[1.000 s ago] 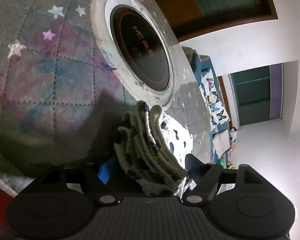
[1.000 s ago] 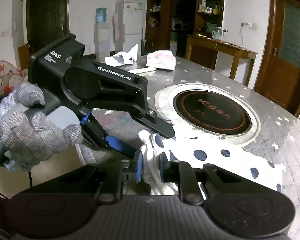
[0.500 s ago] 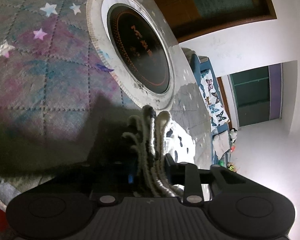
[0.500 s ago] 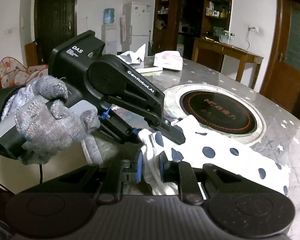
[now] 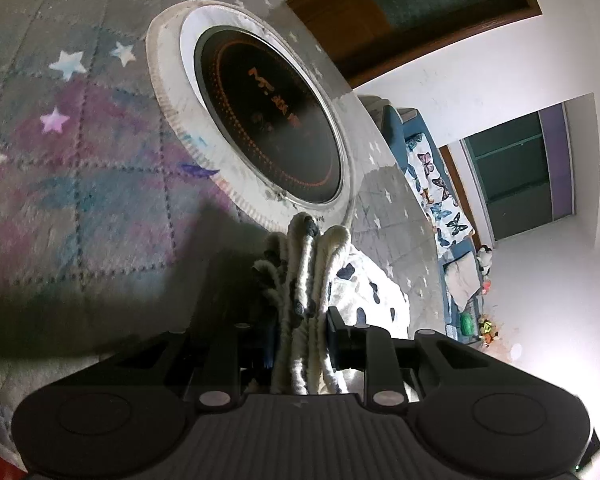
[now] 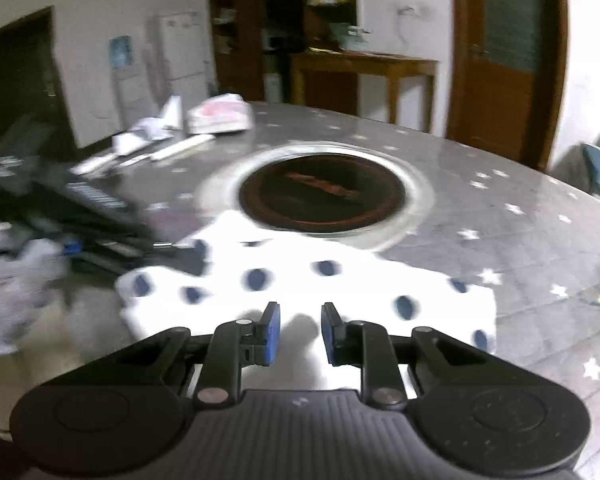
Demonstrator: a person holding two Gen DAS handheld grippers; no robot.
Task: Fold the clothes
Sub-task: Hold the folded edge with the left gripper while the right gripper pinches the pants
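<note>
A white garment with dark blue polka dots [image 6: 300, 284] lies on the table in front of the round cooktop. My left gripper [image 5: 298, 334] is shut on a bunch of the garment's folded layers [image 5: 312, 280], seen edge-on between the fingers. In the right wrist view the left gripper [image 6: 80, 220] shows blurred at the garment's left edge. My right gripper [image 6: 298, 330] is open and empty, just above the garment's near edge.
A round black induction cooktop [image 6: 320, 192] with a pale rim is set into the star-patterned table [image 6: 520, 240]. Papers and a white bag [image 6: 220, 114] lie at the table's far side. A wooden door [image 6: 504, 40] and a side table stand behind.
My right gripper has let go of the garment, opened and pulled back. My left gripper shut on the bunched layers. The garment now lies flatter on the table.
</note>
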